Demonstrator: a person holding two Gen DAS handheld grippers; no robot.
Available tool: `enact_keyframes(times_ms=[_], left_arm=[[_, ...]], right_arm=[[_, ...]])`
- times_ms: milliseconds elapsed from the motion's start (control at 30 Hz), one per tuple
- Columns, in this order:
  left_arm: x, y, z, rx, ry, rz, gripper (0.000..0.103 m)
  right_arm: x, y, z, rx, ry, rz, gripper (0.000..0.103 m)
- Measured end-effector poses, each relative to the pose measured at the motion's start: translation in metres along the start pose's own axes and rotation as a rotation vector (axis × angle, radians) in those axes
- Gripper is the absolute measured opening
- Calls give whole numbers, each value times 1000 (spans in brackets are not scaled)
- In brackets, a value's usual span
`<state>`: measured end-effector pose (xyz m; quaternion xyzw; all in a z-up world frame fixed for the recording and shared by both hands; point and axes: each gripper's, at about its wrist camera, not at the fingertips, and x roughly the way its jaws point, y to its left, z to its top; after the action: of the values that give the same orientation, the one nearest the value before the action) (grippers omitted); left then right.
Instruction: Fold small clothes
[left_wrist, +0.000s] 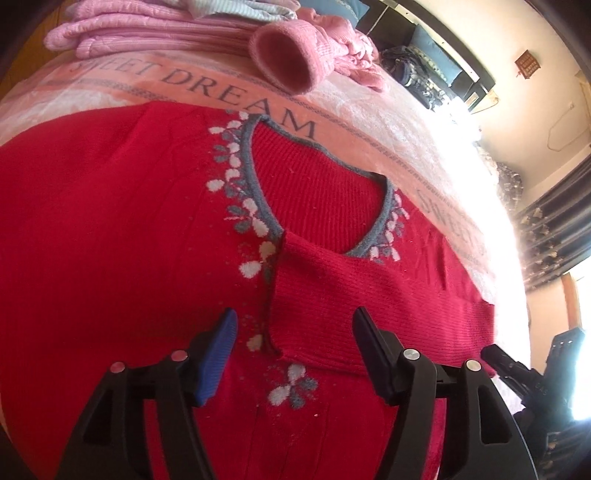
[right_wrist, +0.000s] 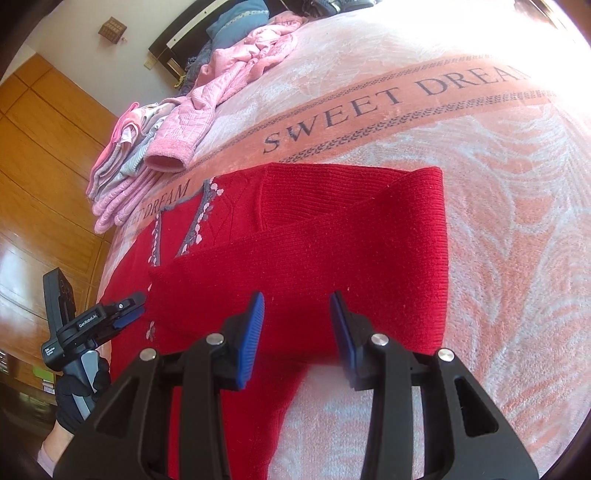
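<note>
Garment: red knitted sweater with grey-and-white floral neckline (left_wrist: 110, 240), lying flat on the pink-and-white "SWEET DREAM" blanket (right_wrist: 498, 221) covering the bed.
Step in hand: sleeve fold; one red ribbed sleeve (right_wrist: 332, 251) already lies across the sweater's chest, below the neckline.
Left gripper (left_wrist: 291, 332): jaws wide open, holding nothing, above the sleeve cuff.
Right gripper (right_wrist: 297, 317): jaws open, empty, over the folded sleeve.
Next move, as judged: fold in the opposite side, then the hem toward the neckline.
Beyond the sweater: pile of pink clothes (right_wrist: 122, 184).

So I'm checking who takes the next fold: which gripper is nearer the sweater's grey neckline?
Left gripper hovers just below the grey neckline; right gripper is over the folded sleeve.
</note>
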<state>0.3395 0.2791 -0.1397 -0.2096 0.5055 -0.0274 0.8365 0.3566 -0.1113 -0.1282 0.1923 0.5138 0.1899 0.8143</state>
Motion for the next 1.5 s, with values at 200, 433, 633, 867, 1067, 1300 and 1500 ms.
enact_keyframes(times_ms=[200, 433, 633, 867, 1067, 1300, 1500], left_arm=[[9, -4, -3, -1, 36, -104, 64], [12, -4, -2, -18, 16, -84, 7], [-12, -9, -4, 10, -88, -113, 4], [-72, -6, 17, 21, -266, -148, 4], [-92, 56, 37, -80, -323, -107, 4], [-68, 114, 37, -138, -282, 20, 4], [-46, 118, 30, -70, -248, 124, 4]], right_arm=[[6, -1, -1, 9, 13, -3, 37], [12, 1, -3, 14, 20, -12, 38], [10, 2, 0, 25, 2, -9, 38], [1, 9, 8, 27, -37, 32, 38], [6, 16, 10, 24, -30, 56, 38], [26, 26, 8, 43, 14, 110, 40], [36, 33, 4, 10, 46, 58, 46]])
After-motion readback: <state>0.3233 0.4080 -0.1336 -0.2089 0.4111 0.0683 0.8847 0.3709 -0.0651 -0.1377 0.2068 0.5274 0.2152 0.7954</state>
